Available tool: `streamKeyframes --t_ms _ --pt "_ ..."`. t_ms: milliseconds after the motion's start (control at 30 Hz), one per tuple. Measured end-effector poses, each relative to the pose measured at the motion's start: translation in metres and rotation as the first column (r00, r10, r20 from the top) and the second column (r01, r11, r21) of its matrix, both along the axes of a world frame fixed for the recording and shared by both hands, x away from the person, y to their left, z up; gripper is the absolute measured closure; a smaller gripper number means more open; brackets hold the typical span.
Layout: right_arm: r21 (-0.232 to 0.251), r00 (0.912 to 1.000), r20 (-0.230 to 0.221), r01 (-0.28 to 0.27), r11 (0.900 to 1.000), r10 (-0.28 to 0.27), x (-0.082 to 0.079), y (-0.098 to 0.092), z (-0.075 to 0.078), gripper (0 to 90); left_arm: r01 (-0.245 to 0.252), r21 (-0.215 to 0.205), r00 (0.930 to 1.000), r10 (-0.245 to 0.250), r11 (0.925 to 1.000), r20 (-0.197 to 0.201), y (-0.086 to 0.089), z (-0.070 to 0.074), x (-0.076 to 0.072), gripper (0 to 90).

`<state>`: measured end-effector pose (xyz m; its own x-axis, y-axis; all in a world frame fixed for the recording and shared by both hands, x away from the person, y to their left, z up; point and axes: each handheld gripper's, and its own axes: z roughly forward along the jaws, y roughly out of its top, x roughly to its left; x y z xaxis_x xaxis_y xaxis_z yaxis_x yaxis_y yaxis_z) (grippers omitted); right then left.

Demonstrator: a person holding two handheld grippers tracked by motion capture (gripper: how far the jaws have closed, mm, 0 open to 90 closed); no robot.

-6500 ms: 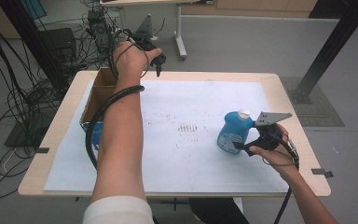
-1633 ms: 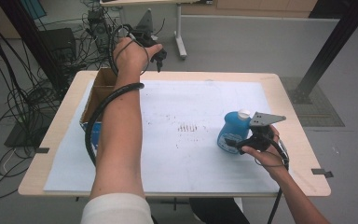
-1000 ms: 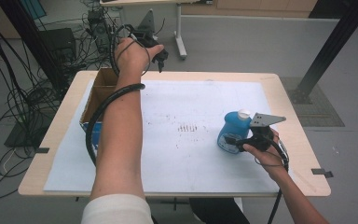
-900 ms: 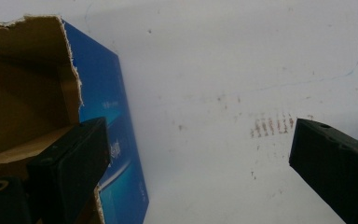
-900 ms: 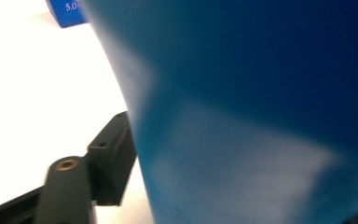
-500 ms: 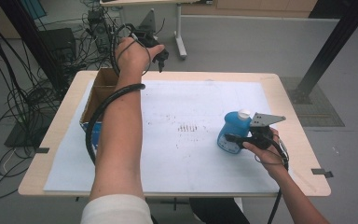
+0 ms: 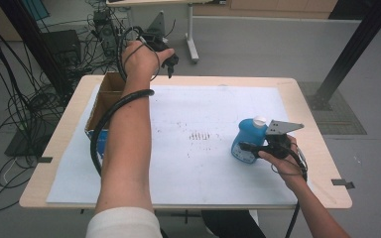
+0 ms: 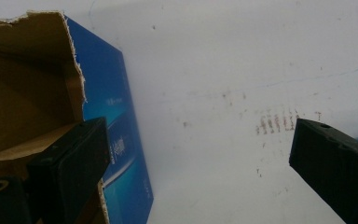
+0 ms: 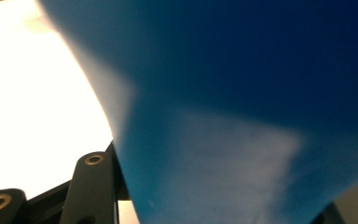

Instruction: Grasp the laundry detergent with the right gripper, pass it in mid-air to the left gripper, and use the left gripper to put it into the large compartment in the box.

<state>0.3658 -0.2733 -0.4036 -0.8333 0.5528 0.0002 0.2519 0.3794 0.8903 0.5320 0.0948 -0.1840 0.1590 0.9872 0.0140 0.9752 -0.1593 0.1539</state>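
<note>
High view, item one: blue bottle (image 7: 247,141) with a white cap, upright on the white sheet (image 7: 203,109) at the right side of the table (image 7: 307,104); I see my right gripper (image 7: 245,147) clamped on its lower body, jaws having just closed in on it; right gripper view puts the blue wall directly between the black jaws. Item two: left gripper (image 7: 170,57), raised over the far-left edge of the table, well apart from the bottle; left gripper view shows its jaws standing wide apart, nothing between them. Item three: open cardboard box (image 7: 104,99) with a blue printed side, at the far left of the table, beside my left forearm.
</note>
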Motion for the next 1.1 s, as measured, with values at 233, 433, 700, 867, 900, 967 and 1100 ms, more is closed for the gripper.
streamKeyframes --t_ms 233,433,700,867,900,967,1100 --pt "-0.003 1.0000 0.003 0.000 1.000 0.000 -0.0001 0.0003 0.0001 43.2 -0.001 -0.003 1.0000 0.001 1.0000 0.006 0.0010 0.0017 -0.0008 5.8" --pt "-0.005 1.0000 0.003 -0.002 1.000 0.002 0.0001 0.0003 0.0002 43.2 -0.006 0.001 1.0000 0.006 1.0000 0.002 0.0028 0.0013 -0.0008 5.8" --pt "-0.005 1.0000 0.002 -0.001 1.000 0.001 0.0002 0.0002 0.0003 43.4 0.001 0.006 1.0000 -0.001 1.0000 0.005 -0.0003 0.0017 0.0008 5.8" --pt "-0.004 1.0000 0.002 0.000 1.000 0.000 0.0002 0.0003 0.0002 43.4 0.004 0.009 1.0000 -0.004 0.9999 0.009 -0.0016 0.0029 0.0011 5.8" --pt "-0.004 1.0000 0.003 -0.001 1.000 0.001 0.0003 0.0002 0.0002 43.4 0.005 0.010 1.0000 -0.005 0.9999 0.007 -0.0017 0.0030 0.0011 5.8" --pt "-0.004 1.0000 0.003 -0.001 1.000 0.001 0.0002 0.0002 0.0001 43.5 0.004 0.011 1.0000 -0.004 0.9999 0.007 -0.0017 0.0034 0.0008 5.8" --pt "0.000 1.0000 0.001 0.002 1.000 -0.002 0.0000 0.0001 -0.0001 43.6 0.004 0.012 1.0000 -0.004 0.9999 0.007 -0.0014 0.0042 0.0004 5.8"
